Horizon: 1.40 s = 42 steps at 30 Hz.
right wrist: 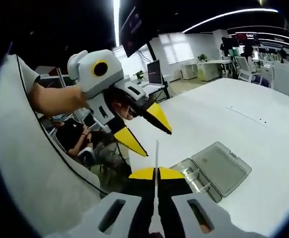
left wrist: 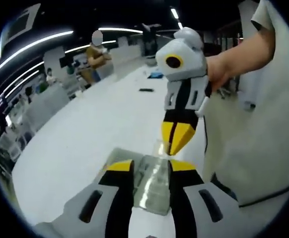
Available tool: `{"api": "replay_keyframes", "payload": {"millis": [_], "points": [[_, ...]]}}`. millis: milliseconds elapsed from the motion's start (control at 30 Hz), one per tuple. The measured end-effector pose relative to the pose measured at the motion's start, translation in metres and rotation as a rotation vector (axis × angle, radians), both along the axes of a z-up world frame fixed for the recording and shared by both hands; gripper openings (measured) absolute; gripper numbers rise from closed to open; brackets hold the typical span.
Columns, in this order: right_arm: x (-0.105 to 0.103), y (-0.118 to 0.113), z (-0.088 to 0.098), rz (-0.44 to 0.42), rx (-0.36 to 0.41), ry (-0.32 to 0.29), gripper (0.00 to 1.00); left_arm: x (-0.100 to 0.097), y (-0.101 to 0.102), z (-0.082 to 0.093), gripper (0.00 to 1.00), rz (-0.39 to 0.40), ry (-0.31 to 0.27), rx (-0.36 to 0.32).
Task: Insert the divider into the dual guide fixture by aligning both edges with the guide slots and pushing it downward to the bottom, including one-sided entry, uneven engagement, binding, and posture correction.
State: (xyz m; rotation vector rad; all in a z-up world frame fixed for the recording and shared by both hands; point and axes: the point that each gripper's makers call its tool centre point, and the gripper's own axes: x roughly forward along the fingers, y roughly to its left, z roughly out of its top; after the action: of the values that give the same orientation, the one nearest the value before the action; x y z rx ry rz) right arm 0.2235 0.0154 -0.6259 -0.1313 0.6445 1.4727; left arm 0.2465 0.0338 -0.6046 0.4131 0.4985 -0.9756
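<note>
My right gripper [right wrist: 157,174] is shut on a thin clear divider [right wrist: 157,156], which I see edge-on rising from between its yellow tips. My left gripper [right wrist: 158,144] comes in from the left with its jaws open, their tips on either side of the divider's top edge. In the left gripper view my own open jaws [left wrist: 151,166] frame the clear guide fixture [left wrist: 152,186] below. The right gripper [left wrist: 176,138] points down just above that gap. The fixture is a clear case [right wrist: 196,176] with its lid [right wrist: 221,166] folded open on the white table [right wrist: 249,124].
A person's hand [left wrist: 224,67] and pale sleeve [left wrist: 263,129] stand close on the right. People sit beyond the table edge [right wrist: 80,136], and another stands far back [left wrist: 97,57]. Small dark items [left wrist: 145,89] lie far along the table.
</note>
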Motion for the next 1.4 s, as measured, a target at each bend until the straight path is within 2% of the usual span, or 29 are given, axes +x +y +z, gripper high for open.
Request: {"api": "replay_keyframes", "payload": {"millis": [400,600,867,1033,1400], "points": [[-0.005,-0.001,-0.001,0.046,-0.023,-0.056,0.00,-0.008,-0.006,0.000,0.17,-0.029,0.025,0.006],[-0.006,0.000,-0.001,0.079,-0.033,-0.095,0.00,-0.011,-0.008,-0.001,0.09,-0.045,0.047,0.011],[-0.010,0.000,-0.002,0.122,-0.041,-0.144,0.00,-0.014,-0.008,-0.006,0.08,-0.048,0.072,0.015],[-0.011,0.001,-0.002,0.134,-0.039,-0.154,0.00,-0.018,-0.007,-0.013,0.06,-0.055,0.100,0.028],[-0.012,-0.001,-0.005,0.167,-0.048,-0.180,0.00,-0.021,-0.009,-0.015,0.04,-0.065,0.127,0.019]]}}
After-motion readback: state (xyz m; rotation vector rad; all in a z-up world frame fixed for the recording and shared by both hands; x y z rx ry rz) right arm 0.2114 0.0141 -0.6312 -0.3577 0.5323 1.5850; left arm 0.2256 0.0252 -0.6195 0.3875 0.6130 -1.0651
